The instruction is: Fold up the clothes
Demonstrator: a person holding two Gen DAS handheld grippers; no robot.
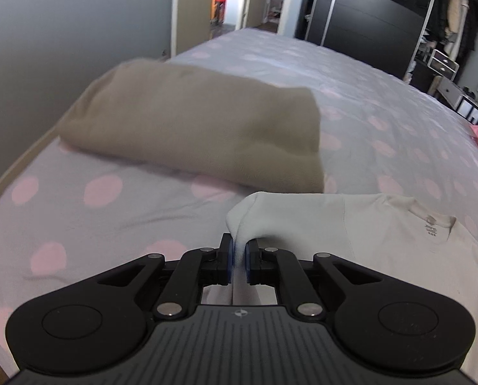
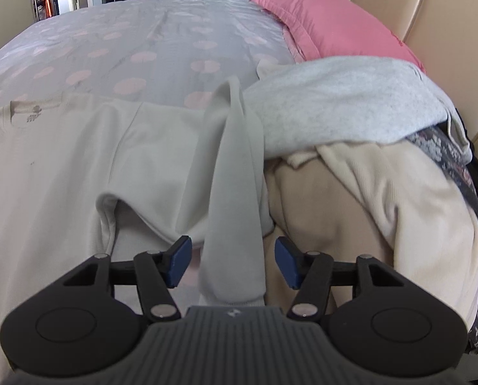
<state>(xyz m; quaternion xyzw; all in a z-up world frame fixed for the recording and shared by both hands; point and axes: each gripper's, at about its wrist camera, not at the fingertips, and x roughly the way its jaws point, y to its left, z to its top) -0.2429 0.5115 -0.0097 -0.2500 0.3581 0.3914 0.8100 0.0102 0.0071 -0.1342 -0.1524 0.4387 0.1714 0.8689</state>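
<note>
On the bed, covered by a grey sheet with pink dots, a folded khaki garment lies near the left edge, close to the wall. Just beside it toward the camera, a white T-shirt is spread flat, its neck label facing up. The left gripper is pinched tight on a bunched fold of the T-shirt's sleeve, the cloth pulled up into a small peak between the blue pads.

In the right wrist view the same white T-shirt covers the near left part of the bed. Its other sleeve runs as a long narrow strip straight into the right gripper, whose jaws stand moderately wide, the blue pads clear of the cloth on both sides. To the right sits a heap of unfolded clothes: a heathered grey top above, cream and beige pieces below, a dark floral fabric at the far right edge. A pink pillow lies behind it against the beige headboard.
</note>
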